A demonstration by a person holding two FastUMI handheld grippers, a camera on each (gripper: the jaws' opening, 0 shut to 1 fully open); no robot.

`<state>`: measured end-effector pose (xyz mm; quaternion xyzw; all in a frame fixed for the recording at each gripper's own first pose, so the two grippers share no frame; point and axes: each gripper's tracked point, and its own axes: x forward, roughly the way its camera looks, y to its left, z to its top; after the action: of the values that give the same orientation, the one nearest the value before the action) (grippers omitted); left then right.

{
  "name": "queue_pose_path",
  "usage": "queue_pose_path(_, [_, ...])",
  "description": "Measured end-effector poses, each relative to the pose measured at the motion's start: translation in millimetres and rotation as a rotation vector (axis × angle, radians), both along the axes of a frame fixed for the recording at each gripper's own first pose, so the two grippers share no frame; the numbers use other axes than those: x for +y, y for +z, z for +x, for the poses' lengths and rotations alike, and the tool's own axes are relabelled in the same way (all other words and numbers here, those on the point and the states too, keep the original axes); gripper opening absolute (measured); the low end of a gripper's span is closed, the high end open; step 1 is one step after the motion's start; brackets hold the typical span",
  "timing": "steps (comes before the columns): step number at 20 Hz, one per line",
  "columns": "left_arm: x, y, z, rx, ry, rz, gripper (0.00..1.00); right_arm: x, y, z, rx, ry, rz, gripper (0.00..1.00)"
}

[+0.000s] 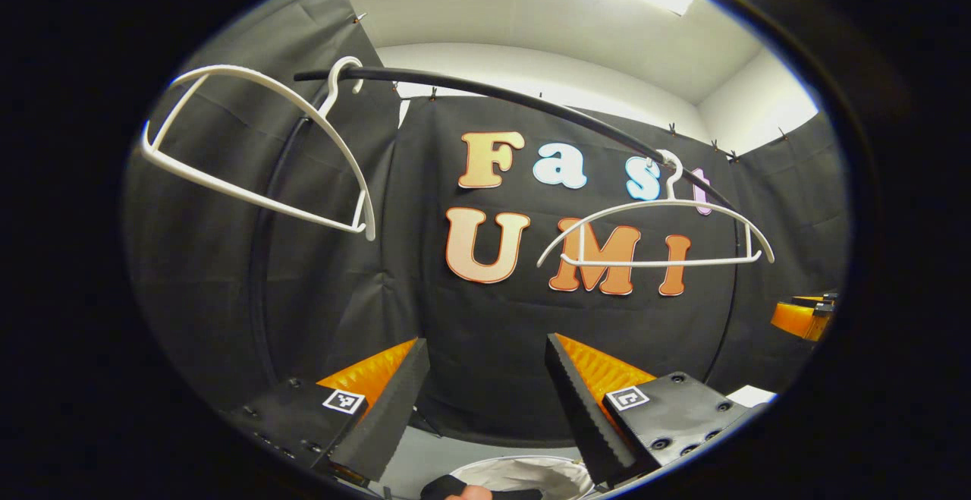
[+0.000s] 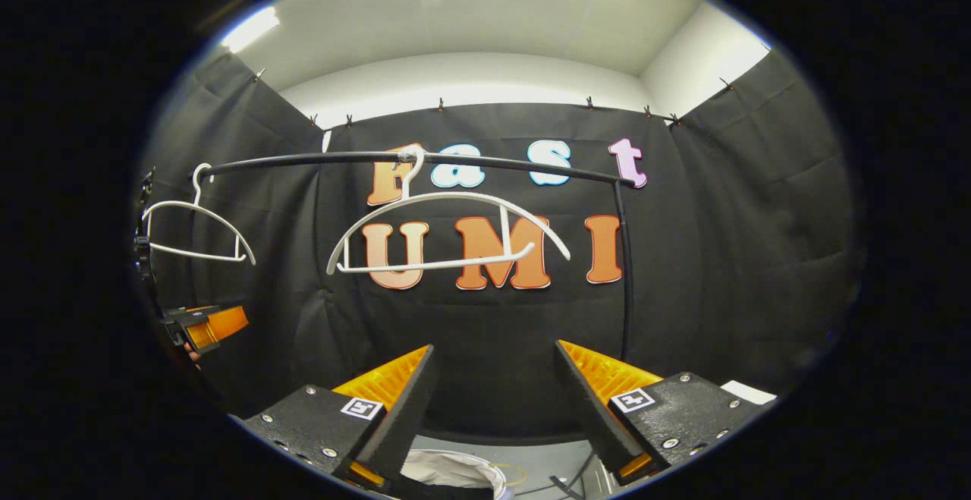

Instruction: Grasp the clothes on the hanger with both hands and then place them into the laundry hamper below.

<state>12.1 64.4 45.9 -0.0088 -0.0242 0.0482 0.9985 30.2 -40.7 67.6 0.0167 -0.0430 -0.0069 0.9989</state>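
Left gripper [image 1: 482,397]: jaws spread wide, nothing between them, aimed at the black cloth wall.
Right gripper [image 2: 493,401]: jaws released, gap bare, facing the same wall; seen also at the right edge of the left gripper view.
Thin black curved metal rail [image 2: 425,158]: spans the booth, both white plastic hangers bare.
Near hanger [image 2: 447,231]: hooked at mid-rail, tilted.
Far hanger [image 2: 193,227]: hooked near the rail's left end.
White round laundry hamper [image 1: 523,476]: rim low between the left fingers, below the rail, with pale cloth inside.
Clothes: cannot tell whether that pale cloth is them.
Open room: wide gap between hangers and hamper.
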Motion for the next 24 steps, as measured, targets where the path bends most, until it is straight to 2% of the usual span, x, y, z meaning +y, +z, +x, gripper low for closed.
queue_pose_path(18, [-8.2, -4.4, -2.4, 0.024, -0.024, -0.006, 1.0, -2.6, -9.0, -1.4, 0.025, -0.004, -0.007, 0.94])
queue_pose_path(19, [-8.5, -3.1, -3.7, 0.026, -0.026, -0.005, 1.0, -2.2, -8.7, -1.7, 0.025, -0.003, -0.007, 1.0])
queue_pose_path(21, [-10.6, -4.1, -5.2, 0.034, -0.032, -0.004, 1.0, -1.2, -10.4, -1.2, 0.031, -0.001, -0.005, 1.0])
queue_pose_path(22, [-10.7, -5.1, -6.0, 0.037, -0.033, -0.001, 1.0, -0.4, -11.4, -2.1, 0.036, 0.002, -0.001, 0.94])
queue_pose_path(23, [-10.8, -4.8, -5.5, 0.038, -0.034, 0.002, 1.0, 0.9, -12.2, -2.1, 0.036, 0.005, 0.0, 0.94])
queue_pose_path(24, [-12.4, -5.5, -6.1, 0.039, -0.038, 0.003, 1.0, 0.3, -12.1, -3.1, 0.036, 0.005, -0.001, 1.0])
